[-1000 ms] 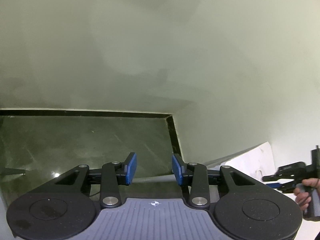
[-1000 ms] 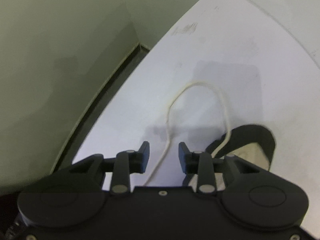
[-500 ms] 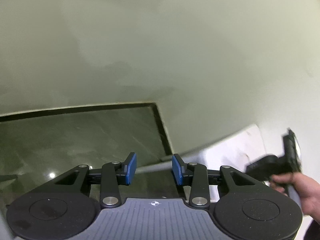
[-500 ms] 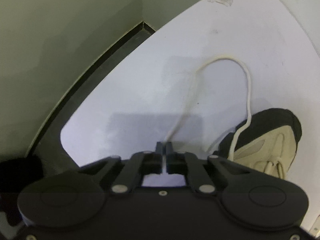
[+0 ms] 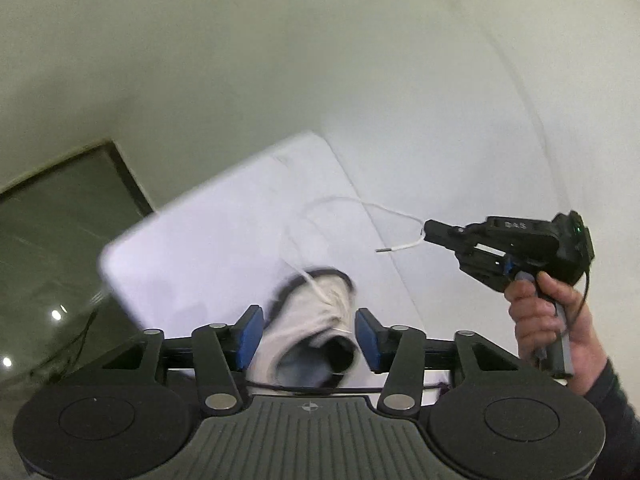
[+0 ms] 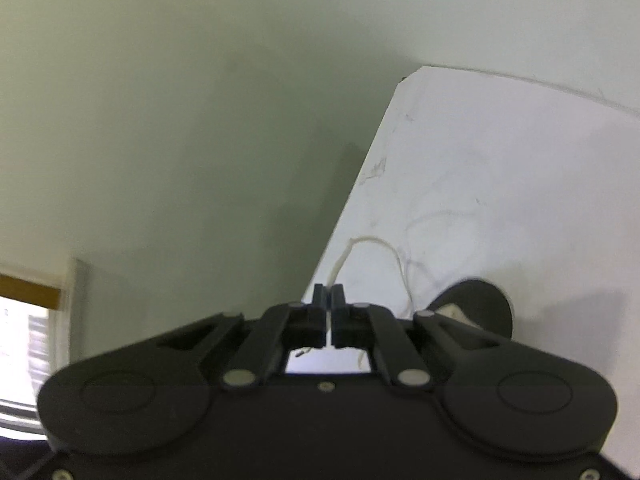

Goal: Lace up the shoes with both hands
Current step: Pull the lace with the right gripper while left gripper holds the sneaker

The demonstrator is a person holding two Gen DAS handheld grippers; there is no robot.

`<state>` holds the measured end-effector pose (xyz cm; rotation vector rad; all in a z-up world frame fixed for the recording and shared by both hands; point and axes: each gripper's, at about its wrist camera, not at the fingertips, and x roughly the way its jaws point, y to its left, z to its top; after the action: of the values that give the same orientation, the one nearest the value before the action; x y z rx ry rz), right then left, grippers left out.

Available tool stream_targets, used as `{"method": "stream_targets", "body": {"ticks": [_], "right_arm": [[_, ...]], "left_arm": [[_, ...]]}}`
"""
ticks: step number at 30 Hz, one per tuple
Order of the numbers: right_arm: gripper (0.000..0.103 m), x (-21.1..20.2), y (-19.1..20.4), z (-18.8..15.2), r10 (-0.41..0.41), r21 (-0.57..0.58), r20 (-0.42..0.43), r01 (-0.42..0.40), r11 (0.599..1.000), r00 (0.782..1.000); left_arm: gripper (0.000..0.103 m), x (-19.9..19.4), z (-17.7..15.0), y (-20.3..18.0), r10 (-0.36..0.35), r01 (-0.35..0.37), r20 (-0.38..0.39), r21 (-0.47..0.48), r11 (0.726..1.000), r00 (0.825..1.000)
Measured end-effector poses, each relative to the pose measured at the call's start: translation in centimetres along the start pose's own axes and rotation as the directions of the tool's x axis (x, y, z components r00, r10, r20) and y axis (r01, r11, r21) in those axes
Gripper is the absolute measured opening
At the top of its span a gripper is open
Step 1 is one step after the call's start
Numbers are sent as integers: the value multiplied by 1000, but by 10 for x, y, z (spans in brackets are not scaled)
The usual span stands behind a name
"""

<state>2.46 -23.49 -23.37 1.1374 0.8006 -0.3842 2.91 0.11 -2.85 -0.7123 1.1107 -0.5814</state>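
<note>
A cream shoe with black trim (image 5: 316, 320) lies blurred on a white board (image 5: 208, 248). My left gripper (image 5: 309, 338) hovers over the shoe and its jaws are opening. The shoe shows in the gap between the blue pads (image 5: 250, 338), which do not press on it. A white lace (image 5: 340, 202) loops up from the shoe to my right gripper (image 5: 427, 233), which is shut on it near its tip. In the right wrist view the right gripper (image 6: 329, 296) pinches the lace (image 6: 372, 242), and the shoe (image 6: 480, 308) sits low at the right.
A hand (image 5: 552, 320) holds the right gripper's handle. The board (image 6: 520, 180) ends at a straight left edge, with pale wall beyond. Dark green floor (image 5: 60, 240) with a thin cable (image 5: 80, 332) lies at the left. A window (image 6: 28, 320) shows far left.
The left view swung from floor and wall onto the shoe, and the left jaws widened. The right gripper closed on the lace and lifted it away from the shoe.
</note>
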Motion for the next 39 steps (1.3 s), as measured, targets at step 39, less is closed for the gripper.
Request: {"method": "stream_targets", "body": {"ticks": [39], "right_arm": [[35,1,-132,-98,-238,-277,-69,210,938,969]], "left_arm": [[56,64,-50,-61,308,-325,-196,-62,944,931]]}}
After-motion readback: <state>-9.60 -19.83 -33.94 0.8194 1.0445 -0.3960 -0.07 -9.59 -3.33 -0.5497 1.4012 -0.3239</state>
